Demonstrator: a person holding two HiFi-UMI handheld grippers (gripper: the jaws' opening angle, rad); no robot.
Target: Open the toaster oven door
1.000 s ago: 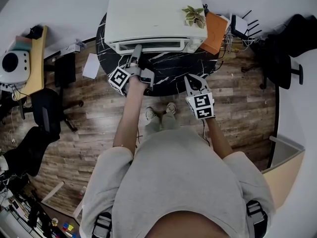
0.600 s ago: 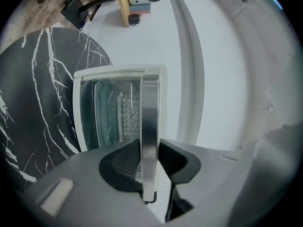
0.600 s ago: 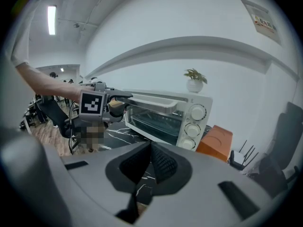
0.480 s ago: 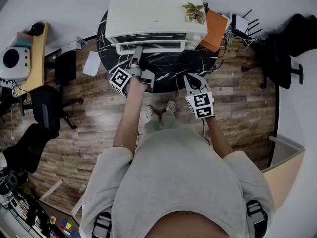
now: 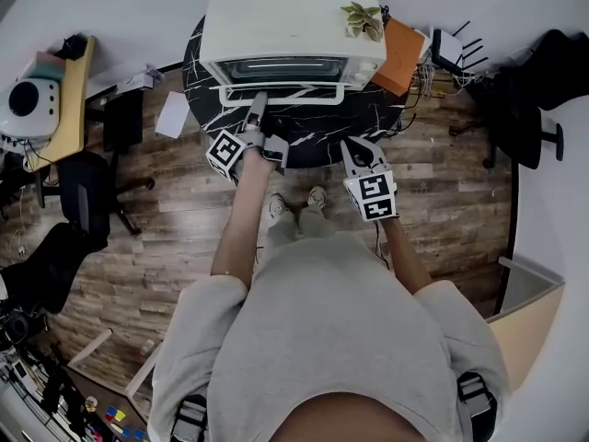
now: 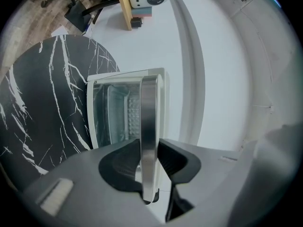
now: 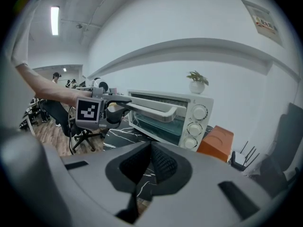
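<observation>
Gripping the handle [image 6: 148, 103] of the toaster oven door, the left tongs [image 6: 149, 148] are clenched on the bar: one pad lies against each side of it, and the bar runs on past the tips. These tongs point roughly level at the front of the toaster oven [image 5: 293, 26].

The door [image 7: 154, 125] is partly open. It is hinged along its lower edge, and its top edge leans out from the oven body toward the left tongs. The glass pane and part of the oven's inside show just beyond the pads in the left gripper view.

The right tongs [image 7: 151, 148] are clenched with nothing between them, their pads meeting at the tips. They hang apart from the oven, angled downward over the near edge of the round black marble table [image 5: 322, 127]. They stand to the right of the left tongs and well clear of the handle.

Ahead of the right tongs, the oven stands on the table with its three knobs [image 7: 199, 112] down the right side of its front. A small potted plant [image 5: 362, 23] sits on the oven's top at the right. An orange box [image 5: 398, 58] lies just beside the oven on that same side, beyond the right tongs.
</observation>
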